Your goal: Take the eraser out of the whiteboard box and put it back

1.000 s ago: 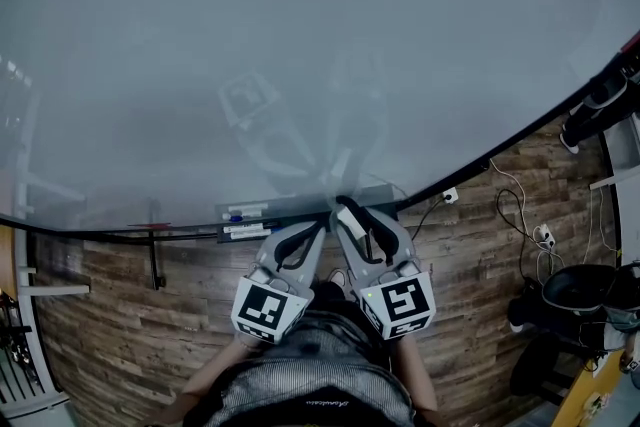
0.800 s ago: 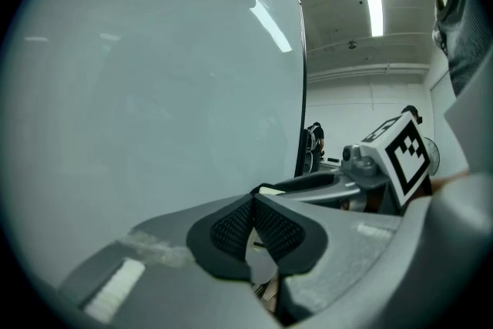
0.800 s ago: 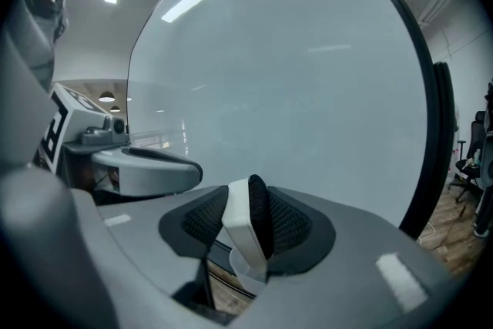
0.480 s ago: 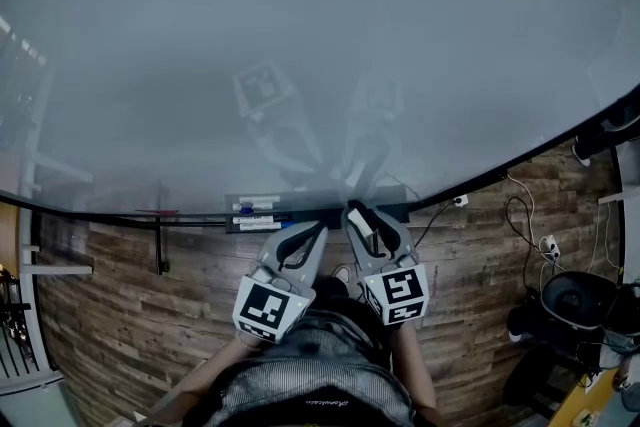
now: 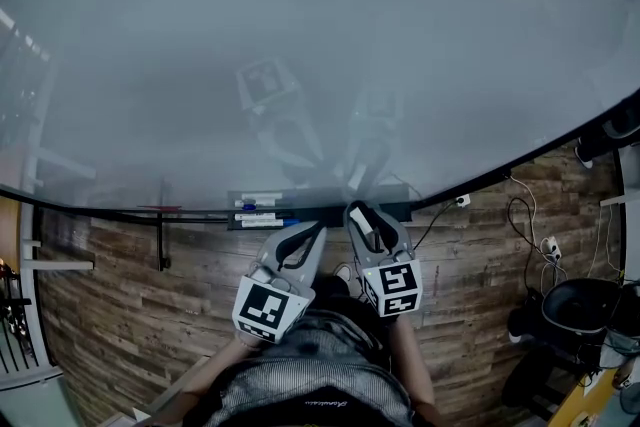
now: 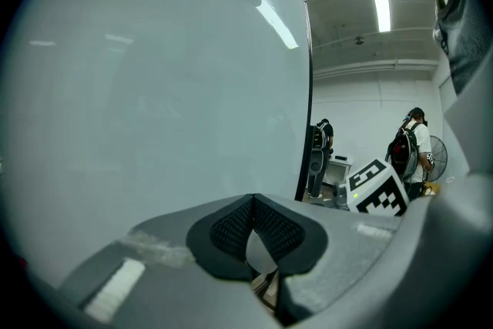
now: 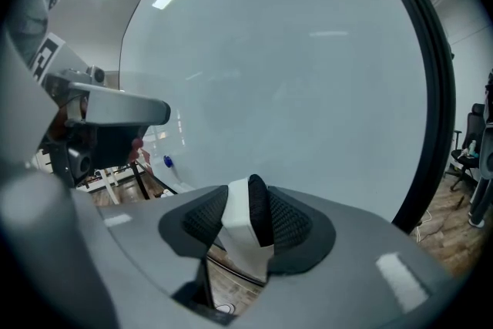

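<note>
Right gripper (image 7: pixel 248 200): jaws clamped on the eraser (image 7: pixel 243 239), with the pads pressing its two broad faces. The eraser stands on edge between the pads, white body to the left and black felt layer to the right. Its top pokes just past the pad tips, and the white end hangs below them toward the camera.

Head view: this gripper points away from the person at the whiteboard box (image 5: pixel 395 212), a dark tray along the board's lower edge. The tips and the eraser lie over the right half of the box. Whether they touch the box or hover over it cannot be told.

Left gripper (image 5: pixel 314 228): just left of the right one, the two bodies nearly side by side. Its jaws meet at the tips, with nothing between the pads. The tips sit at the near edge of the box, about mid-length.

Further left, inside the box, markers (image 5: pixel 256 207) lie lengthwise, with blue showing on them.

Ahead of both grippers is the whiteboard (image 5: pixel 300 45), blank and black-framed, with dim reflections of the two grippers above the box.

In the left gripper view the right gripper's marker cube (image 6: pixel 377 193) shows at right. Past the board's edge, people (image 6: pixel 412 146) stand far off.

Below and around is a wood-plank floor (image 5: pixel 120 315). Well off to the right are cables (image 5: pixel 530 225).
</note>
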The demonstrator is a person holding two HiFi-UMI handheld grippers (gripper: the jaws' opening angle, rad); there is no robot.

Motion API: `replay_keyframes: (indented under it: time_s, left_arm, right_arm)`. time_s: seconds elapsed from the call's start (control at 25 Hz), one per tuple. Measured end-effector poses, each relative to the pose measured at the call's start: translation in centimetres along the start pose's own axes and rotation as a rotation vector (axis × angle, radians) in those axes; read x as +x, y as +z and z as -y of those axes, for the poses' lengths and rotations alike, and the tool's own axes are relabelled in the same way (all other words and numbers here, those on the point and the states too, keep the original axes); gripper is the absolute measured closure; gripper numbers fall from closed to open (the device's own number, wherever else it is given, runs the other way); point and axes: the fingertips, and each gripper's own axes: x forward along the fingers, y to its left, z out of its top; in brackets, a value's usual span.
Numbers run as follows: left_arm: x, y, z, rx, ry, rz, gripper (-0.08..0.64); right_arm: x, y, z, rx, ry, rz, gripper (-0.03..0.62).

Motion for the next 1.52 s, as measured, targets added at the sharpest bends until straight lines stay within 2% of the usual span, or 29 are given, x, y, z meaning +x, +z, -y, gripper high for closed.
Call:
replay_keyframes:
  time_s: [0.16,0.32,0.48,0.6,0.72,0.8,0.88,1.0,1.16,1.52]
  left_arm:
    - [0.2,-0.2,0.1,0.030,-0.012,0.003,0.555]
    - [0.0,0.2,0.5,-0.014,-0.007,0.006,0.555]
    - [0.1,0.0,0.5,0.021,-0.018,0.007,0.555]
    - [0.0,0.1,0.6,-0.007,-0.011,0.007,0.555]
    - [0.0,0.0,0.5,0.022,-0.016,0.010,0.555]
    - [0.0,0.2,0.5,0.006,-0.008,0.013,0.555]
    - [0.0,0.2,0.6,-0.011,-0.001,0.015,0.555]
    - [0.0,0.1,0.5,0.030,-0.010,0.011,0.555]
    - [0.1,-0.1,0.5,0.025,-0.013,0.007,0.555]
    - [0.3,-0.2,0.9,0.029,-0.034,0.003,0.555]
  right_arm:
    - [0.1,-0.2,0.1,0.000,-0.011,0.003,0.425]
    - [-0.2,0.2,-0.3,-0.004,-0.023,0.022,0.422]
    - [-0.1,0.1,-0.2,-0.005,-0.036,0.028,0.420]
    - [-0.1,0.0,-0.1,-0.006,-0.040,0.028,0.420]
    - [-0.1,0.1,-0.3,-0.005,-0.037,0.031,0.420]
    - [-0.1,0.1,-0.2,-0.005,-0.044,0.035,0.416]
    - [-0.2,0.0,-0.1,-0.004,-0.052,0.030,0.410]
    - [-0.5,0.1,-0.3,-0.008,-0.045,0.007,0.382]
    - [-1.2,0.5,-0.3,-0.009,-0.041,-0.002,0.370]
    - [-2.7,0.8,-0.6,-0.011,-0.036,-0.013,0.370]
